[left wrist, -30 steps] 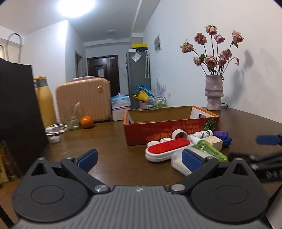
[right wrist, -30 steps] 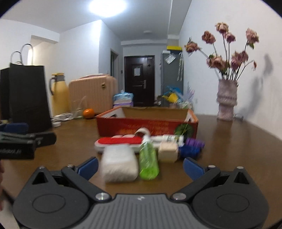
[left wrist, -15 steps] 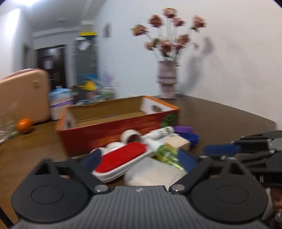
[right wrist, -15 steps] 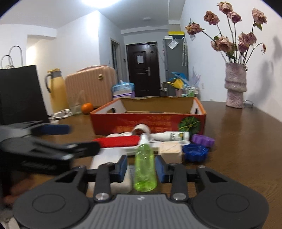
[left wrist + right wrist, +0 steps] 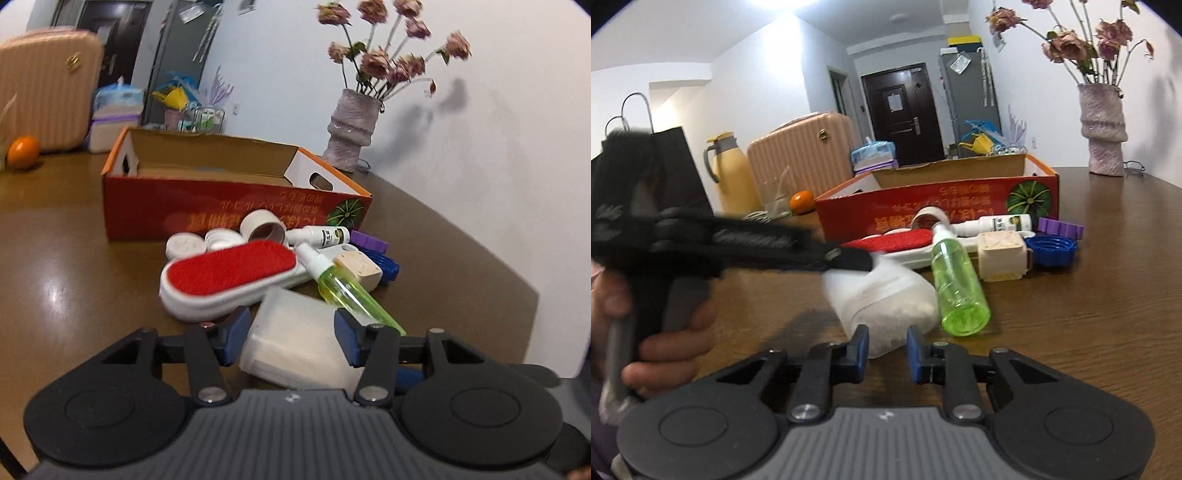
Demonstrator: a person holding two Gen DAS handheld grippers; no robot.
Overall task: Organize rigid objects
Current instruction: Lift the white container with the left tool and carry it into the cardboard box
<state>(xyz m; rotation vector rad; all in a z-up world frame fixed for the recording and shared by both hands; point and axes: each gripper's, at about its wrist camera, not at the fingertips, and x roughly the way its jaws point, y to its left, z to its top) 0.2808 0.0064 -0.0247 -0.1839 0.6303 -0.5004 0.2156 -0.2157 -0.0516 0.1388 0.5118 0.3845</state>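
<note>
Translucent white plastic container (image 5: 301, 341) — squarish, frosted — between left fingers (image 5: 347, 338)

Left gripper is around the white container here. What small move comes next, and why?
Probably lift the left gripper straight up a little. Its jaws appear shut on the white translucent plastic container, which lies against the green spray bottle. Rising first should clear that bottle before carrying the container to the open red cardboard box behind.

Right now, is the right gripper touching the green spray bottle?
Apart. Right wrist view shows bare table between the right gripper and the green spray bottle.
</note>
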